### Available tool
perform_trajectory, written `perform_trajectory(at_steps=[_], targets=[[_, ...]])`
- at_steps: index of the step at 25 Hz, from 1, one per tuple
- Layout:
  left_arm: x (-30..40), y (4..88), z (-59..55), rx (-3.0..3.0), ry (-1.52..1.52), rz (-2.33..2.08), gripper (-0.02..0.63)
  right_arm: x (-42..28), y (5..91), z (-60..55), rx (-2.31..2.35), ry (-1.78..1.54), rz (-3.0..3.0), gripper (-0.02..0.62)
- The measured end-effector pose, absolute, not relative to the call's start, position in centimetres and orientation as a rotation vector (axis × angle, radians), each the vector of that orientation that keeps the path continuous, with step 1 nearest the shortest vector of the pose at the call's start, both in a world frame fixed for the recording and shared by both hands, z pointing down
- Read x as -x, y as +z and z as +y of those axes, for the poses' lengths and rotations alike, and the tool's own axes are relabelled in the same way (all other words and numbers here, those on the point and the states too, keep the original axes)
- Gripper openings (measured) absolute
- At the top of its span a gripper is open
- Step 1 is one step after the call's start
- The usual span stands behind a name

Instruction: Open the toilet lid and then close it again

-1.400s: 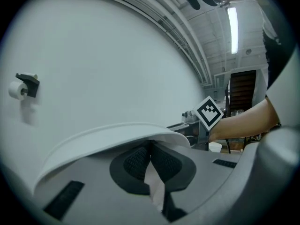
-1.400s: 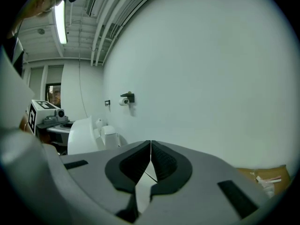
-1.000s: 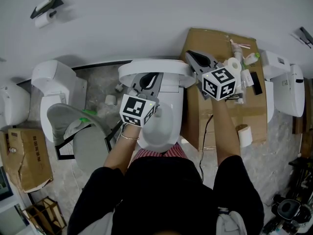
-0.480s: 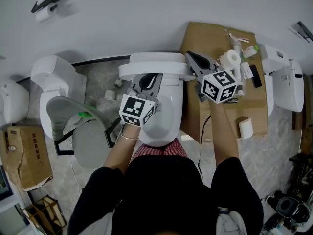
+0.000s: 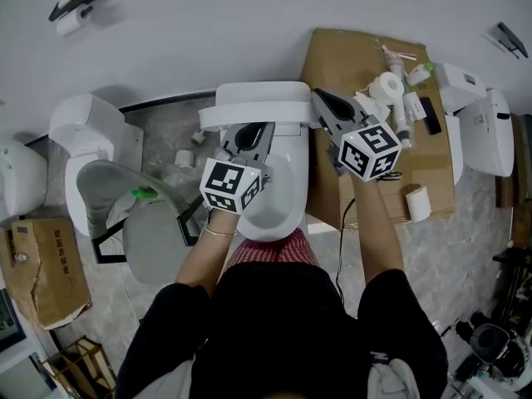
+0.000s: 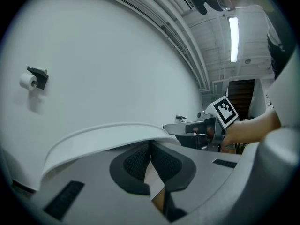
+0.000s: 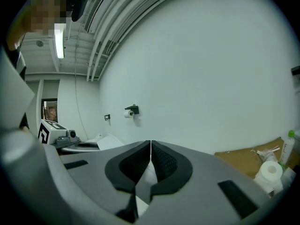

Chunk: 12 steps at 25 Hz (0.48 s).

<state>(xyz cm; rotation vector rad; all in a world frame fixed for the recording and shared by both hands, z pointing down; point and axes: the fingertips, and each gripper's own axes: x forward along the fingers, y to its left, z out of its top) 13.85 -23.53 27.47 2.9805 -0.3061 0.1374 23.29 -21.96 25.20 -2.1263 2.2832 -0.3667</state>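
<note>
Saw lid [image 5: 266, 102] raised at toilet's [image 5: 278, 198] back. Held left gripper [image 5: 249, 133] closed, tips just under its rim; right gripper [image 5: 322, 100] closed, empty, beside it. Probably needed firm contact on rim and slow swing, no dropping.

head: overhead, steeply down | gripper views: low, facing wall [image 6: 93, 55] | shared: toilet lid [image 5: 258, 105]

White toilet lid [image 5: 258, 105], brown cardboard sheet [image 5: 332, 61].

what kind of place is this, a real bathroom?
Likely a test room, not a home bathroom: the middle toilet, a left toilet and a right toilet line one white wall, with a toilet roll holder on it.
</note>
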Motion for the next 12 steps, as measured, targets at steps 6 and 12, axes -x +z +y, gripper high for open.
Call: perform_trajectory(at_steps=[6,12], targets=[[-13.3,27.8,-22.4,-3.004,0.154,-0.265,0.003,-22.2,25.3,-20.7,2.147,-0.366,2.248,0.020],[-12.7,27.9,-21.9,-3.010,0.149,-0.215,0.003,-21.0,25.2,-20.0,2.176,-0.360,2.204,0.020]])
